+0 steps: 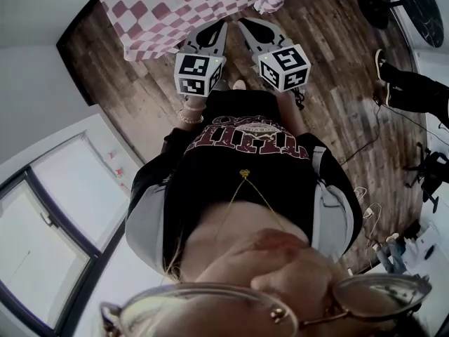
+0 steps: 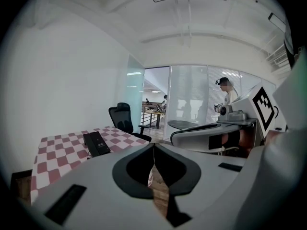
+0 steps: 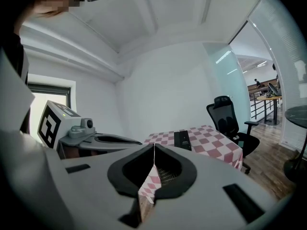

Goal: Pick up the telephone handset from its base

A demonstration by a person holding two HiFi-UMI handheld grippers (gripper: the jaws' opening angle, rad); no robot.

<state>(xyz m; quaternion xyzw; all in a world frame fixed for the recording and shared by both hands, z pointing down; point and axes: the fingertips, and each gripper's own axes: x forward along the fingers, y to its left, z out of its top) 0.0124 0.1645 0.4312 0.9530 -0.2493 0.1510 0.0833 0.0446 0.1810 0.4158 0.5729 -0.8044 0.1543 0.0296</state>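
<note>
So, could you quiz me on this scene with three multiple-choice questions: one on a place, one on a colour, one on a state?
1. The telephone lies: A on the tablecloth; B on the floor; C on the office chair.
2. The tablecloth's checks are: A blue and yellow; B red and white; C green and black.
3. The left gripper and right gripper are: A both wide open; B both shut, empty; C both holding the handset.

Answers: 1 A, it rests on the cloth; 2 B, the squares show plainly; 3 B, each pair of jaws meets with nothing between.
</note>
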